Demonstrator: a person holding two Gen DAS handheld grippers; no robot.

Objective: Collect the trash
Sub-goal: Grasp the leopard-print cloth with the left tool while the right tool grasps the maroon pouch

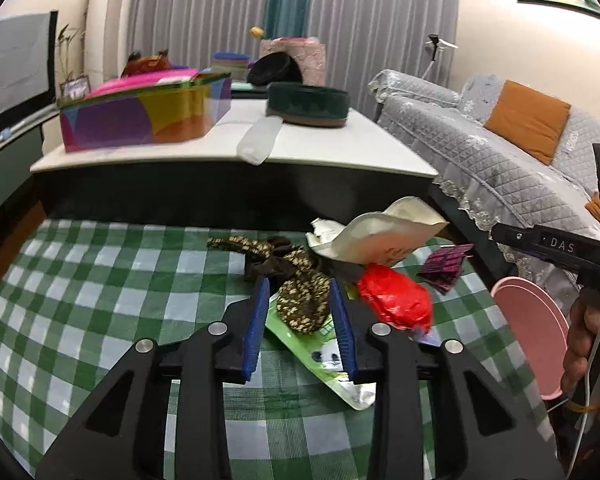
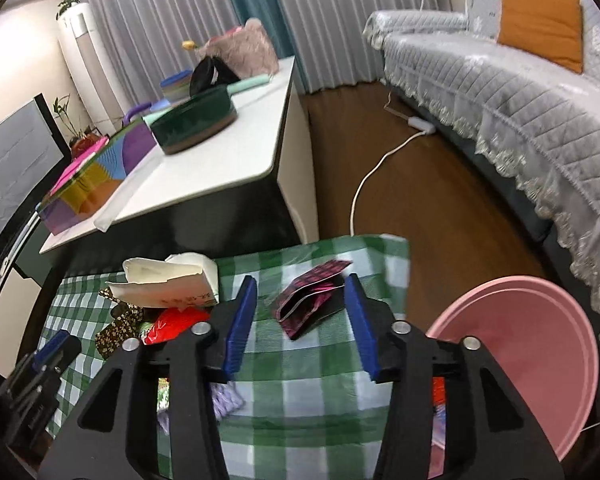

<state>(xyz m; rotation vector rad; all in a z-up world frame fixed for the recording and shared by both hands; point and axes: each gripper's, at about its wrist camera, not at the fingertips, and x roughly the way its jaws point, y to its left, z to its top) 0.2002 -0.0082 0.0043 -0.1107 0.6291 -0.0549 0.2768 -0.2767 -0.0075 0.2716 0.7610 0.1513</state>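
Over checked cloth (image 2: 300,396), right claw (image 2: 300,292) gaping around pink wrapper (image 2: 312,300)

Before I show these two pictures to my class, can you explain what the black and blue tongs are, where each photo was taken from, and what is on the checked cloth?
A person holds a two-finger gripper in each hand, each with a camera looking along its blue fingers. The left gripper frames a leopard-print cloth lying on a green wrapper, beside a red wrapper and a white carton. The right gripper frames a dark pink-patterned packet. Both are open, holding nothing. A pink basin waits at the cloth's right edge.
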